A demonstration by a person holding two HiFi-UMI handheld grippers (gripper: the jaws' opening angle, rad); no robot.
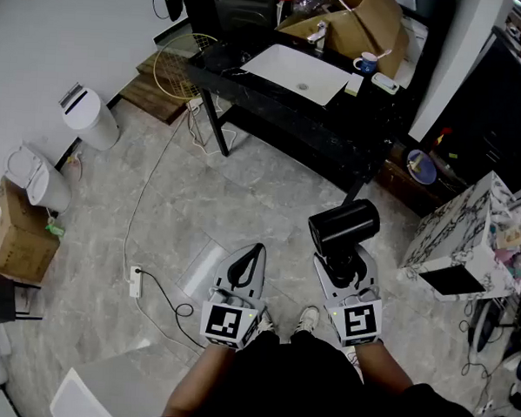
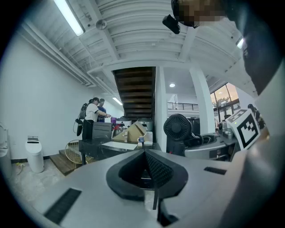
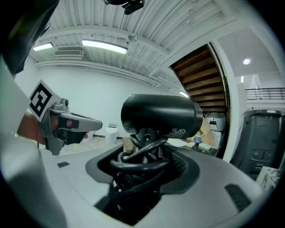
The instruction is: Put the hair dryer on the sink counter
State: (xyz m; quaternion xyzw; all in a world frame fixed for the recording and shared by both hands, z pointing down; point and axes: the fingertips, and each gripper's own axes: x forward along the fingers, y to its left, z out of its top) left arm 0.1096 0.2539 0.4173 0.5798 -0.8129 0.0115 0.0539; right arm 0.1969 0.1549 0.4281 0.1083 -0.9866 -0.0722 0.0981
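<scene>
Left hand-held gripper (image 1: 255, 253) low at near left, jaws pressed together, nothing between them. Right hand-held gripper (image 1: 345, 262) just beside it to the right, clamped on the handle and wound cord of the black hair dryer (image 1: 344, 225). Barrel lies crosswise above the jaws. Both over grey floor (image 1: 244, 194). Black table (image 1: 334, 129) with white sink (image 1: 295, 72) stands far ahead, well apart from the hair dryer.

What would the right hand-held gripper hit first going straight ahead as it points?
Carrying the hair dryer, it would likely reach the sink counter; nothing seems to stand between, though depth is unclear.
</scene>
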